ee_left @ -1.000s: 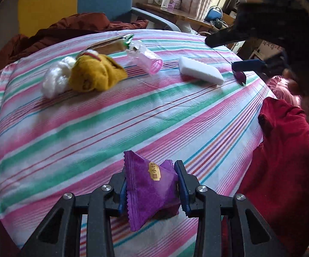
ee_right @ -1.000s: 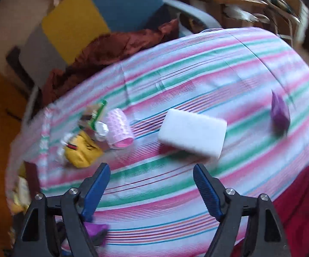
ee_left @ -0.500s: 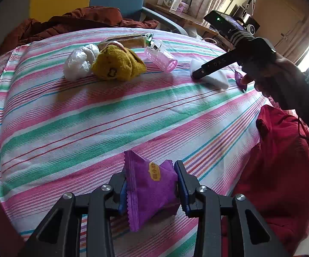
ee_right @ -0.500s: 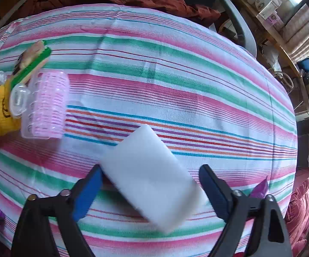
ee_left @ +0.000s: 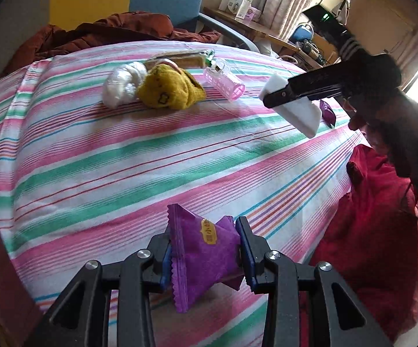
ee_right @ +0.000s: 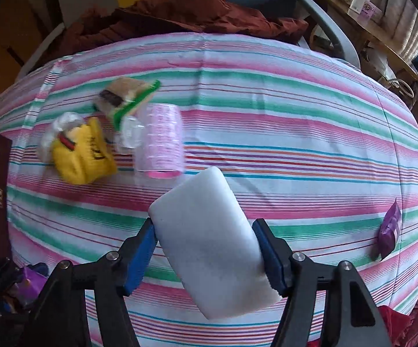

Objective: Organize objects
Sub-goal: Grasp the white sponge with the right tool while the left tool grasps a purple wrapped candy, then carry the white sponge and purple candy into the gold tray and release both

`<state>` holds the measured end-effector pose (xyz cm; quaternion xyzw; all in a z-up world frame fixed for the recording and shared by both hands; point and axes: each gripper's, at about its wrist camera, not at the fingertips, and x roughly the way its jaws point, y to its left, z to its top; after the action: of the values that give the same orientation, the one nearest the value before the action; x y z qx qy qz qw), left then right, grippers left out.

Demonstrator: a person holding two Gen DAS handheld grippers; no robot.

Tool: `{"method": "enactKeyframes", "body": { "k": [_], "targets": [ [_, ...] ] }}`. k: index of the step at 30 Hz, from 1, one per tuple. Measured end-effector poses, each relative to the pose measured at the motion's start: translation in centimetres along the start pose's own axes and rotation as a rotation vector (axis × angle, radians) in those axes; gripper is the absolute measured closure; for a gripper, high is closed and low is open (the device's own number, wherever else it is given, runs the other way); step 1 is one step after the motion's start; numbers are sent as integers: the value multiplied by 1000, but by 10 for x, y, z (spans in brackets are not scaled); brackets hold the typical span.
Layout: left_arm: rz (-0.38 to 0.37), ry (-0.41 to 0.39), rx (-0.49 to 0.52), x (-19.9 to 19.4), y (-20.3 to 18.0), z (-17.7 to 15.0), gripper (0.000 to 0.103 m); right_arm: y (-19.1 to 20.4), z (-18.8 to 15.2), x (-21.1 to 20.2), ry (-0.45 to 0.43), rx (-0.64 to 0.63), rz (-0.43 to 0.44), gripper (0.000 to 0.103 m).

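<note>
At near edge of striped bed [ee_left: 99,156]: left gripper [ee_left: 206,253], jaws clamped on purple packet [ee_left: 200,254]. Farther right, right gripper [ee_right: 209,248], jaws clamped on white sponge [ee_right: 209,240], lifted clear. Far side: yellow sock [ee_left: 169,92], pink roller [ee_left: 224,85].

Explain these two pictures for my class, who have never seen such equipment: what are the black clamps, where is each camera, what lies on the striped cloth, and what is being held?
There is no robot. A person holds a hand-operated gripper in each hand, and each carries a camera looking along its two fingers.

The left view shows the left gripper shut on a purple packet. The right gripper appears in it too, with the person's hand.

The right view shows that gripper shut on a white block, lifted off the cloth.

On the cloth lie a yellow sock, a clear bag, a pink roller, a wrapped snack and a second packet.
</note>
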<state>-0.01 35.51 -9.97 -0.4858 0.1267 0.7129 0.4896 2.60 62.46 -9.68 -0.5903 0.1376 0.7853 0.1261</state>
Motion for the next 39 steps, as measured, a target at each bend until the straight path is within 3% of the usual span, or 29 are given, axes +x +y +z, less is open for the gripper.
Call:
{"method": "enactKeyframes", "body": {
  "k": [7, 12, 20, 26, 32, 39],
  "targets": [
    [25, -93, -37, -54, 15, -12, 65, 90, 4, -40, -99, -64, 167, 35],
    [69, -178, -132, -106, 49, -28, 64, 157, 6, -51, -134, -107, 286, 35],
    [199, -347, -326, -197, 126, -69, 64, 268, -10, -65, -136, -158, 486, 34],
    [291, -408, -464, -232, 179, -105, 64, 330, -26, -56, -96, -162, 618, 34],
    [323, -438, -520, -243, 205, -124, 64, 349, -41, -51, -95, -117, 645, 32],
    [318, -507, -556, -268, 226, -121, 64, 354, -50, -42, -94, -85, 601, 29]
  ]
}}
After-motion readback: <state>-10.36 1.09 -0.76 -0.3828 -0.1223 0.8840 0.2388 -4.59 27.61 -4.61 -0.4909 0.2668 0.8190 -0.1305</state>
